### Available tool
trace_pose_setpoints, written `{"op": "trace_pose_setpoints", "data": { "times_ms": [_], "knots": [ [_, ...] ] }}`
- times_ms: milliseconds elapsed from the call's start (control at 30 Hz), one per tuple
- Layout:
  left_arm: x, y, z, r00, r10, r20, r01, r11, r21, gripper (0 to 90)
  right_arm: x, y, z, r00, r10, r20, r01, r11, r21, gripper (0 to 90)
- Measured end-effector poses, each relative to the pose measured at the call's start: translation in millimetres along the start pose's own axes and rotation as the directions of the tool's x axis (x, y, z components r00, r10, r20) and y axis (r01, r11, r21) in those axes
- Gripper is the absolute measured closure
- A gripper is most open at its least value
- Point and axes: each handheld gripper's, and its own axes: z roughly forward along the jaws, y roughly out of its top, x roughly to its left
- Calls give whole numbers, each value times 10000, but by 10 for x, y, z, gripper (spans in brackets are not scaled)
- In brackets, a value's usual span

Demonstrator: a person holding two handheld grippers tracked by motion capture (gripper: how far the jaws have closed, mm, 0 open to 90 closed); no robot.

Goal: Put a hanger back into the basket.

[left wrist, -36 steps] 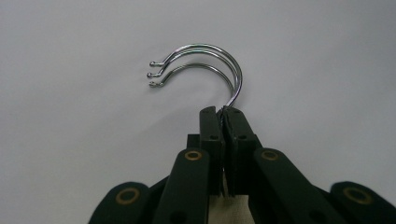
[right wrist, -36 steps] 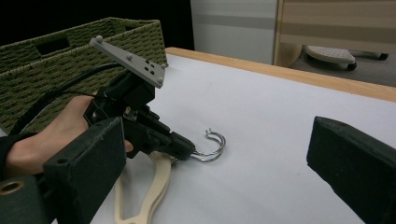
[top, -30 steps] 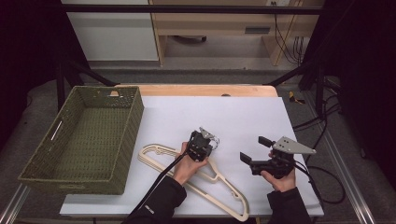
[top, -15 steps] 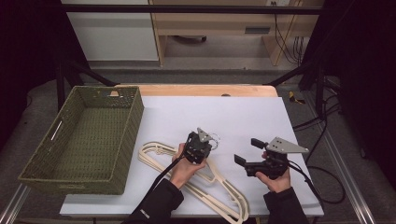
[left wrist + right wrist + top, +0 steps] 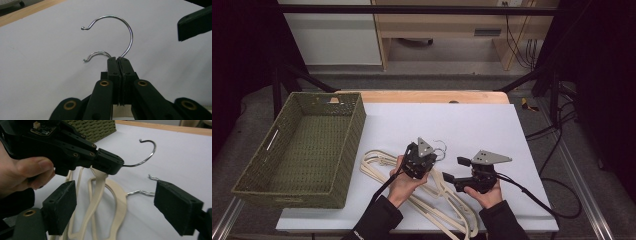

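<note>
Left hand-held gripper (image 5: 421, 161) clamped on the neck of a cream hanger (image 5: 100, 185), lifting it off the pile of hangers (image 5: 432, 197) on the table (image 5: 472, 122). Right hand-held gripper (image 5: 453, 170), jaws apart and just closing, holds nothing. The basket (image 5: 302, 145) is empty; sorting has barely begun.

The left gripper (image 5: 119, 65) hides where the upper hanger's hook (image 5: 117, 32) meets its neck, and the lower hook (image 5: 97, 54) runs behind the jaws
</note>
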Motion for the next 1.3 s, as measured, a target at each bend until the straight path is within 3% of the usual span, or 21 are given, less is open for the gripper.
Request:
{"op": "trace_pose_setpoints", "data": {
  "times_ms": [300,500,533,633,667,767,867,1033,1200,1300],
  "knots": [
    [20,-52,-91,10000,-58,5,58,9995,-302,885,53,-8,91,9996,19,-282,-8,9993,377,287],
    [13,-61,-126,10000,5,-35,-6,9992,-399,885,128,-57,301,9986,-112,-515,169,9936,1120,389],
    [11,-63,-131,10000,-17,-31,16,9990,-439,884,144,-80,368,9975,34,-701,65,9901,1402,451],
    [16,-63,-151,10000,17,-22,-18,9989,-473,884,145,-97,421,9954,127,-947,23,9877,1565,502],
    [21,-65,-158,10000,38,-21,-38,9990,-451,884,142,-108,454,9943,194,-1049,-6,9844,1759,588],
    [21,-70,-158,10000,-5,-17,4,9990,-444,884,129,-115,479,9905,418,-1313,-167,9823,1864,655],
    [25,-77,-159,10000,-56,-20,55,9989,-472,884,132,-108,485,9861,670,-1522,-366,9803,1940,720],
    [33,-77,-179,10000,-56,9,57,9987,-500,882,126,-100,487,9824,964,-1602,-628,9772,2030,743],
    [101,-69,-300,9997,102,232,-89,9984,-566,789,135,-88,469,9792,1222,-1619,-895,9765,1961,767],
    [211,-50,-458,9987,1,500,38,9968,-795,650,137,-75,454,9748,1352,-1774,-989,9748,1999,781]
  ]
}}
